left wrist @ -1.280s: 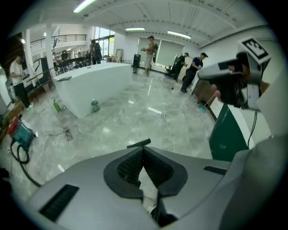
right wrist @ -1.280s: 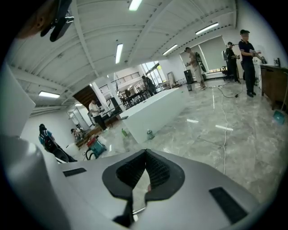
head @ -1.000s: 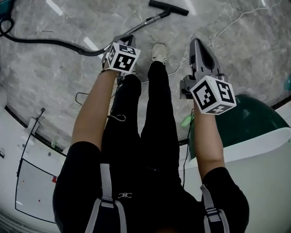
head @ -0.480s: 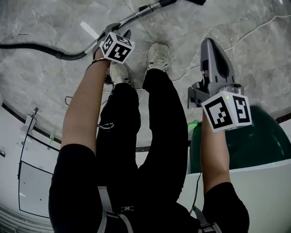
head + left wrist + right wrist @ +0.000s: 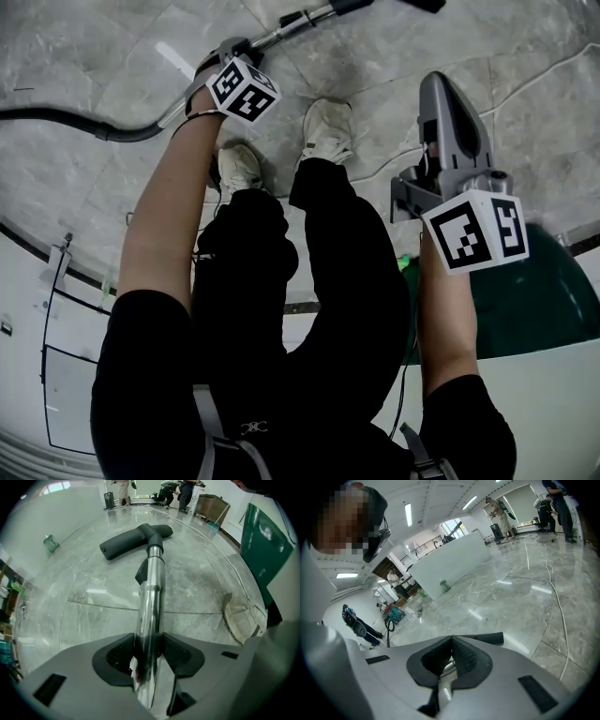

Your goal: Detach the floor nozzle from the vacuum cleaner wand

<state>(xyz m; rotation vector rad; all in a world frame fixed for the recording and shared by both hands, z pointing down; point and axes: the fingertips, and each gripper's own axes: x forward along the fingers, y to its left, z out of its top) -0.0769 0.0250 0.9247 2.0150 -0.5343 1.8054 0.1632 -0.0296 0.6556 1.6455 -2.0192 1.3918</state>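
**Big open indoor work hall**

Paved throughout in polished grey marble floor [image 5: 520, 590]. Lit from above by ceiling strip lights [image 5: 408, 514]. Divided by a long white partition [image 5: 454, 555]. Crossed by a loose white cable [image 5: 557, 599]. Busy with standing people [image 5: 499, 512] and cluttered equipment [image 5: 391, 613] along the far edges.

Left gripper [image 5: 228, 52] at wand [image 5: 319, 13], right gripper [image 5: 441, 89] above marble floor [image 5: 94, 56]

two grippers [image 5: 149, 658] [image 5: 451, 660], one wand [image 5: 151, 597], one floor nozzle [image 5: 133, 538], two shoes [image 5: 239, 167] [image 5: 328, 131].
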